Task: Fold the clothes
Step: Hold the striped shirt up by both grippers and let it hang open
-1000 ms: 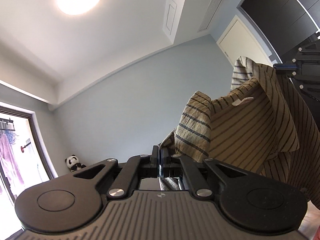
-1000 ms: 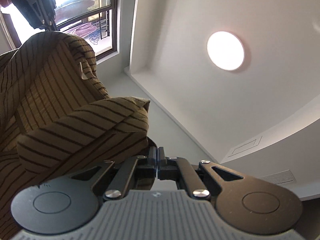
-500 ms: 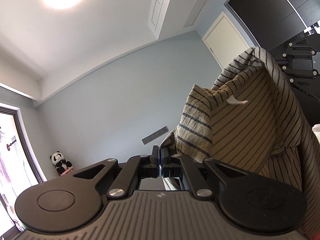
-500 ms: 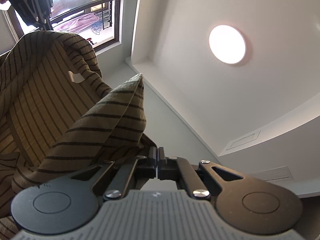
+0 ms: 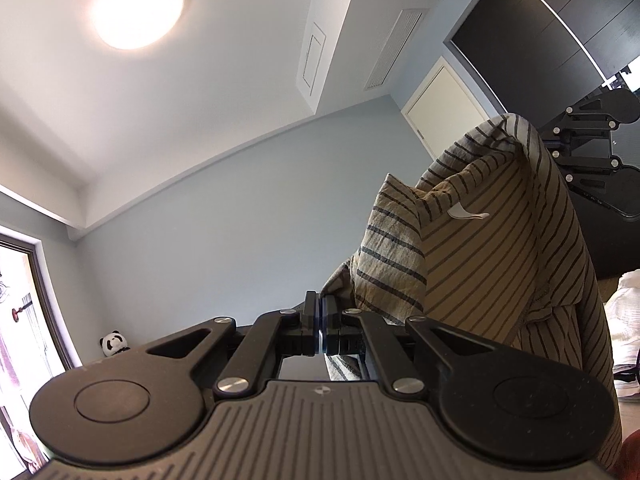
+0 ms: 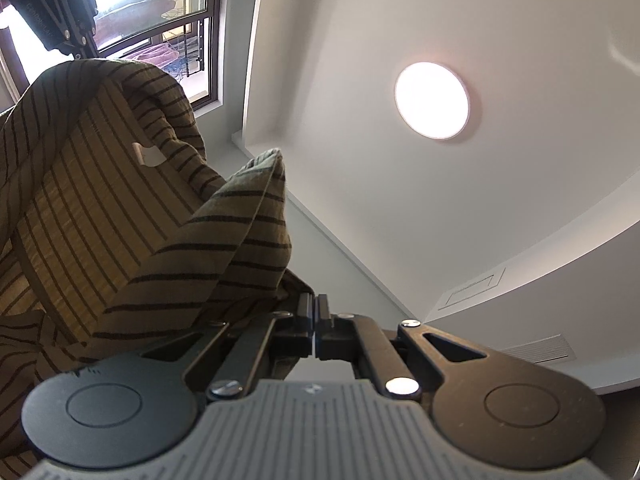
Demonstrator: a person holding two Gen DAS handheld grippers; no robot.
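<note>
A tan shirt with thin dark stripes (image 5: 496, 264) hangs in the air between my two grippers, with a small white label (image 5: 466, 213) inside its neck. My left gripper (image 5: 321, 306) is shut on one edge of the shirt, and cloth comes out at the right of its jaws. In the right wrist view the same shirt (image 6: 92, 216) fills the left side, and a fold of it stands up in a point. My right gripper (image 6: 315, 309) is shut on the cloth there. Each view shows the other gripper beyond the shirt: the right one (image 5: 580, 148), the left one (image 6: 60, 12).
Both cameras look up at a white ceiling with a round lamp (image 6: 432, 100). A window (image 6: 168, 28) is at the left, a dark cabinet (image 5: 560, 40) and a pale door (image 5: 444, 108) at the right. A panda toy (image 5: 114, 346) sits low by the wall. White cloth (image 5: 624, 320) lies at the right edge.
The fold of shirt by my right gripper has risen from lying flat into an upright point. The left gripper's view has shifted slightly, and the shirt hangs more spread between the two grippers.
</note>
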